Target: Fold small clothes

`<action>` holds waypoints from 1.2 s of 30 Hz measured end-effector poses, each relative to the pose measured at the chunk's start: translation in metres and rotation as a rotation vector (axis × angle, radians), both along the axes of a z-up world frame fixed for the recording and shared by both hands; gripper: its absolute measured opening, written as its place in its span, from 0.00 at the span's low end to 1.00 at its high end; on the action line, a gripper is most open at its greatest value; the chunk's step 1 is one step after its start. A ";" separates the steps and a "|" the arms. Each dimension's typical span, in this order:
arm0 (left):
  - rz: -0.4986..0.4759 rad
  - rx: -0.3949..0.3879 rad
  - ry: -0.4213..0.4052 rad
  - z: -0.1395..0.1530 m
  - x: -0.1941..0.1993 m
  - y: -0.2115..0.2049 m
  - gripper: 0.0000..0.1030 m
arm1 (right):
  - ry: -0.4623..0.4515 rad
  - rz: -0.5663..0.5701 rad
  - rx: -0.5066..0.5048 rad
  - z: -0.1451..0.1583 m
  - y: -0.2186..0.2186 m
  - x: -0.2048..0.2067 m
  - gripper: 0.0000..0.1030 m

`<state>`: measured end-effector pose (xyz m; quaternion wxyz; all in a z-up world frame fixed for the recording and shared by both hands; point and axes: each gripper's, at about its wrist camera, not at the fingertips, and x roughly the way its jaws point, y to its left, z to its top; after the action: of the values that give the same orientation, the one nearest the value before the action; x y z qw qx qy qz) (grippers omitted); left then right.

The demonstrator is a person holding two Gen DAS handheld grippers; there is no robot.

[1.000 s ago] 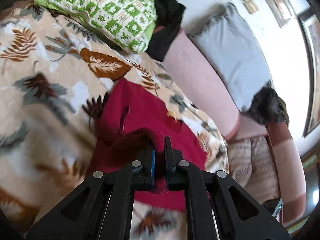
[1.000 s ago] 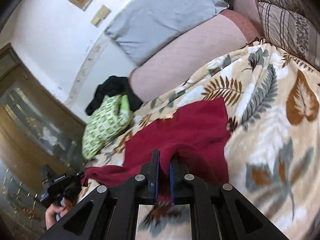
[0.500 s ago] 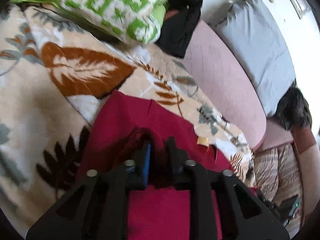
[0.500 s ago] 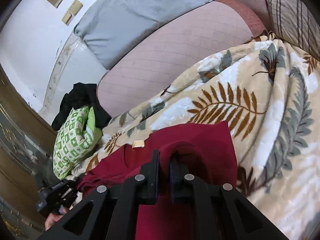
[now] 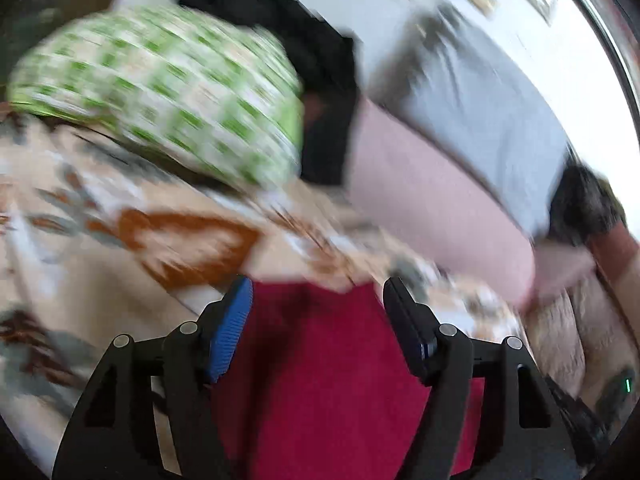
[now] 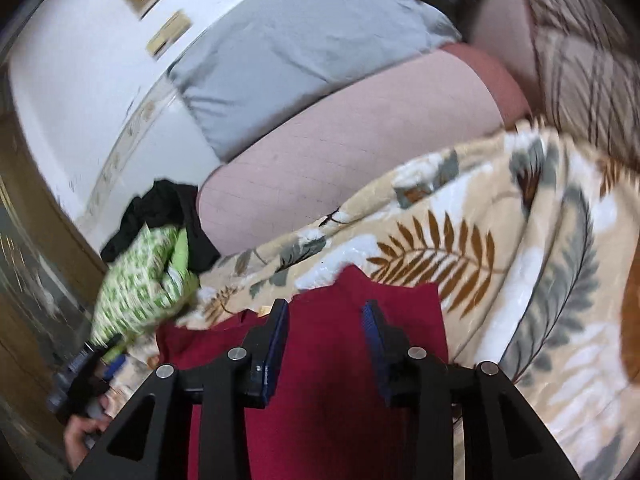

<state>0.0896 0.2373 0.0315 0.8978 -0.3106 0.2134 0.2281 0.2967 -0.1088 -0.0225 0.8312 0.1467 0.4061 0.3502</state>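
Observation:
A dark red garment (image 5: 320, 368) lies flat on a leaf-patterned blanket (image 5: 80, 248). My left gripper (image 5: 318, 292) is open and empty, its blue-padded fingers spread just above the garment's far edge. The left wrist view is blurred by motion. In the right wrist view the same red garment (image 6: 332, 392) lies under my right gripper (image 6: 325, 312), which is also open and empty over the cloth's far edge. The blanket (image 6: 520, 280) spreads to the right.
A green-and-white patterned pillow (image 5: 160, 92) and black clothing (image 5: 316, 56) lie at the blanket's far side. A pink sofa back (image 6: 352, 148) and grey cushion (image 6: 300, 48) stand behind. The other gripper and hand (image 6: 80, 392) show at lower left of the right wrist view.
Both grippers were shut on pinched folds of the red garment; now both are open, and the cloth lies flat beneath them. Both views have shifted.

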 end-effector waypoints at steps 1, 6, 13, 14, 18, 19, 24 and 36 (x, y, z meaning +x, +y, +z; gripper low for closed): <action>-0.044 -0.005 0.026 -0.006 0.012 -0.007 0.66 | -0.012 0.021 -0.055 0.000 0.010 -0.001 0.35; -0.176 0.033 0.204 -0.039 0.080 -0.030 0.66 | -0.020 0.156 -0.233 -0.021 0.074 0.001 0.35; -0.099 -0.101 0.163 -0.069 0.077 0.012 0.58 | 0.201 0.121 -0.146 -0.096 0.078 0.042 0.36; -0.100 -0.090 0.162 -0.067 0.076 0.009 0.58 | 0.211 0.127 -0.145 -0.098 0.078 0.044 0.36; -0.113 -0.092 0.115 -0.051 0.056 0.002 0.59 | 0.191 0.152 -0.148 -0.082 0.074 0.036 0.36; -0.101 -0.094 0.106 -0.045 0.043 0.001 0.59 | 0.194 0.150 -0.122 -0.074 0.067 0.031 0.36; -0.019 -0.137 0.077 -0.023 -0.023 0.004 0.61 | 0.175 0.114 -0.126 -0.039 0.031 -0.005 0.37; 0.054 -0.719 -0.017 -0.077 -0.125 -0.020 0.76 | 0.322 0.300 -0.261 -0.037 -0.026 -0.174 0.37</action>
<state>-0.0351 0.2177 -0.0455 0.7264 -0.6142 0.2640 0.1593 0.1226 -0.1350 -0.0598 0.7065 0.0302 0.5922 0.3864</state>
